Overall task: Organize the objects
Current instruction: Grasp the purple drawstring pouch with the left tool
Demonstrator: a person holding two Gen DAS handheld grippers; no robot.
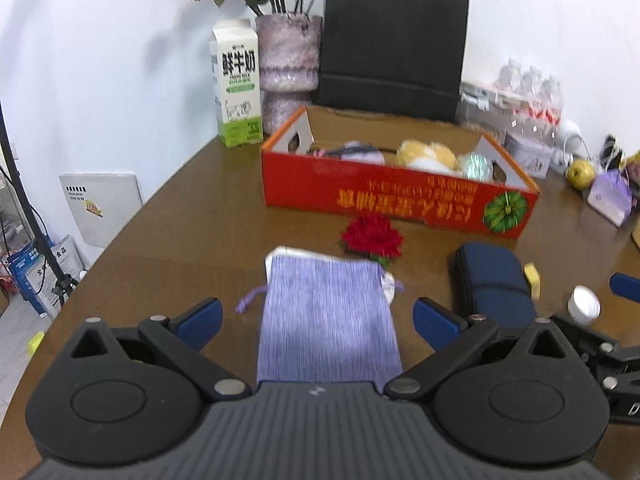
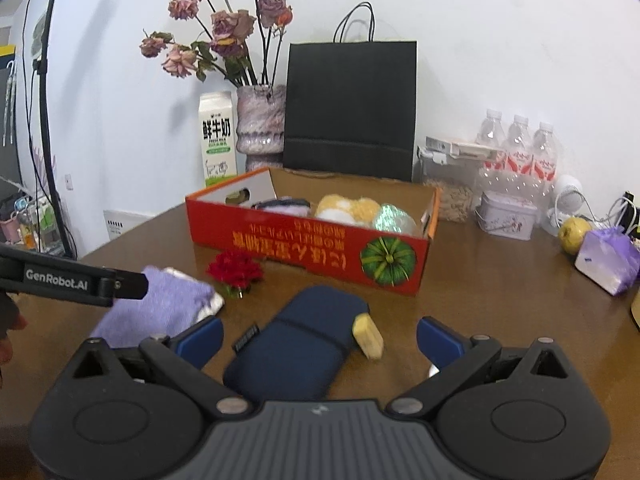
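A purple drawstring pouch [image 1: 328, 316] lies on the brown table between the open fingers of my left gripper [image 1: 318, 318]; it also shows in the right wrist view [image 2: 160, 306]. A navy zip case [image 2: 296, 344] with a yellow tag lies between the open fingers of my right gripper [image 2: 320, 340]; it also shows in the left wrist view [image 1: 494, 284]. A red fabric flower [image 1: 372, 238] lies before a red cardboard box [image 1: 400, 196] that holds plush toys and a shiny ball. Both grippers are empty.
Behind the box stand a milk carton [image 1: 238, 84], a vase of dried roses [image 1: 288, 64] and a black paper bag [image 1: 394, 44]. At the right are water bottles [image 2: 520, 152], a tin [image 2: 506, 216], a pear [image 2: 572, 234] and a small white cap [image 1: 584, 304].
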